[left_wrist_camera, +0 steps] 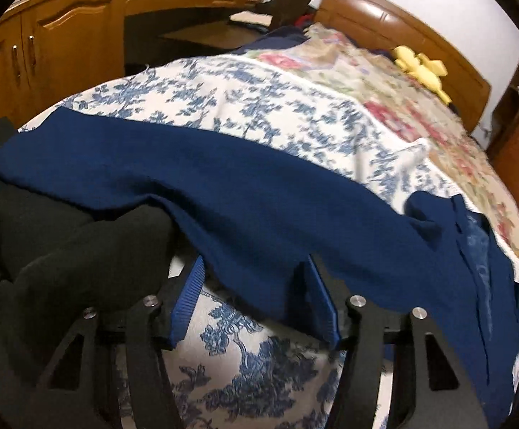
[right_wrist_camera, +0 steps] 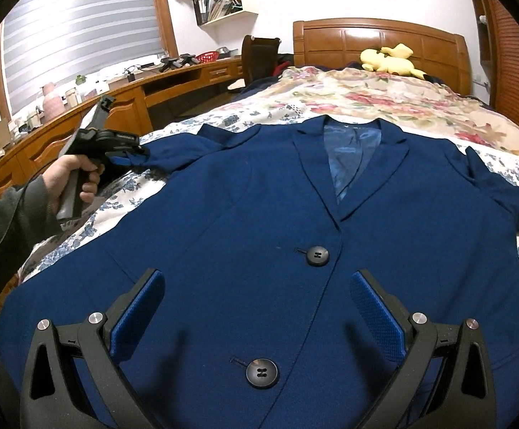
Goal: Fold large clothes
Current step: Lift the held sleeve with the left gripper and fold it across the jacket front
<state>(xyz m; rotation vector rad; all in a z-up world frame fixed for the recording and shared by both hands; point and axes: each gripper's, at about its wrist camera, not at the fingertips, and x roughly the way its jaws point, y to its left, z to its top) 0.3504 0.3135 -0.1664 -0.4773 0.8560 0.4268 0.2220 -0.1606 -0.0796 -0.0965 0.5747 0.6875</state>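
Navy blue jacket (right_wrist_camera: pixel 245 214) with black buttons (right_wrist_camera: pixel 316 254) and a paler blue patterned lining (right_wrist_camera: pixel 352 157) — white bedspread (left_wrist_camera: pixel 223 100) printed with blue foliage, floral quilt (right_wrist_camera: pixel 384 100) in reds and cream, yellow plush toy (right_wrist_camera: pixel 391 59).

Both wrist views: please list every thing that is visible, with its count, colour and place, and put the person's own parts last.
jacket: one, navy blue, spread front up on the bed, two black buttons closed.
sleeve: one, navy blue, stretched out to the left tool.
bedcover: one, white with blue flowers, under the jacket.
quilt: one, cream with red flowers, toward the headboard.
plush toy: one, yellow, by the headboard.
headboard: one, brown wood, far end of the bed.
desk: one, brown wood, along the window wall.
wall shelf: one, white, holding books.
left tool: one, black with blue pads, jaws open around the sleeve end.
right tool: one, black with blue pads, open above the jacket front.
hand: one, holding the left tool's grip.
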